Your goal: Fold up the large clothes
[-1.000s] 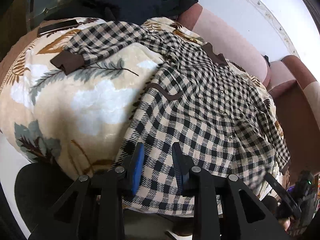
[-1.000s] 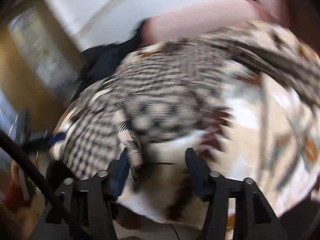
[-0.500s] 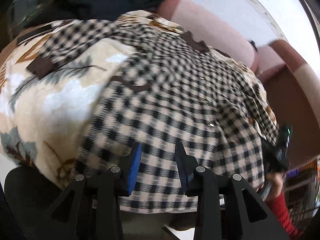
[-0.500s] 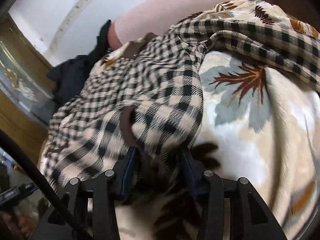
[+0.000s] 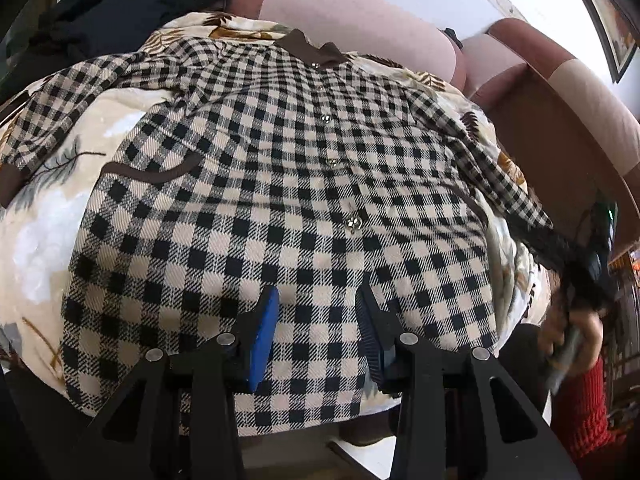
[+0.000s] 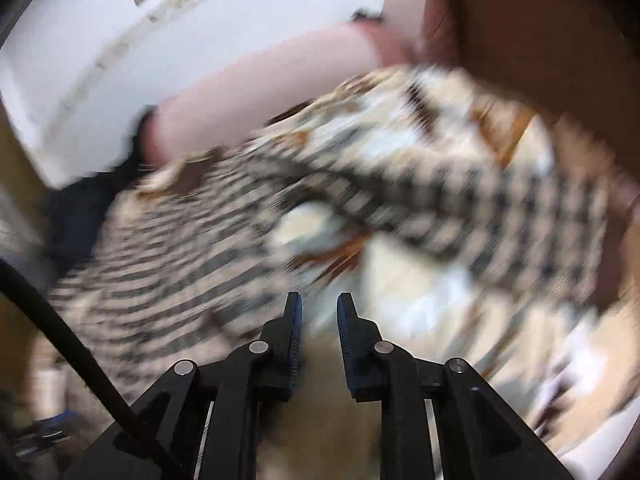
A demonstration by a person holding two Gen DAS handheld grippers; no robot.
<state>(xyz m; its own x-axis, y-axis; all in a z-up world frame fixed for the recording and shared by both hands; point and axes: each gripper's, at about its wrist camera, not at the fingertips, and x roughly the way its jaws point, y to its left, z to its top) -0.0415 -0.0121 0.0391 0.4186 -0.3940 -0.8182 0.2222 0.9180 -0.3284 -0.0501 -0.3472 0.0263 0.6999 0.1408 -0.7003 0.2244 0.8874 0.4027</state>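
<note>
Our left gripper (image 5: 316, 320) hangs over the hem of the checked shirt (image 5: 280, 168), jaws opening, pads clear of the cloth. Our right gripper (image 6: 318, 320) is narrow and closing on nothing. The shirt lies spread, buttoned side up, on a leaf-print blanket (image 5: 44, 232) covering the sofa (image 5: 560, 120).

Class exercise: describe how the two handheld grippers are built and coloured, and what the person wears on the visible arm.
The left gripper has black angular fingers, silver pivot pins and ribbed blue pads. The right gripper is built alike, with dark ribbed pads and a black cable at its side. The person's hand shows a red knitted sleeve.
</note>
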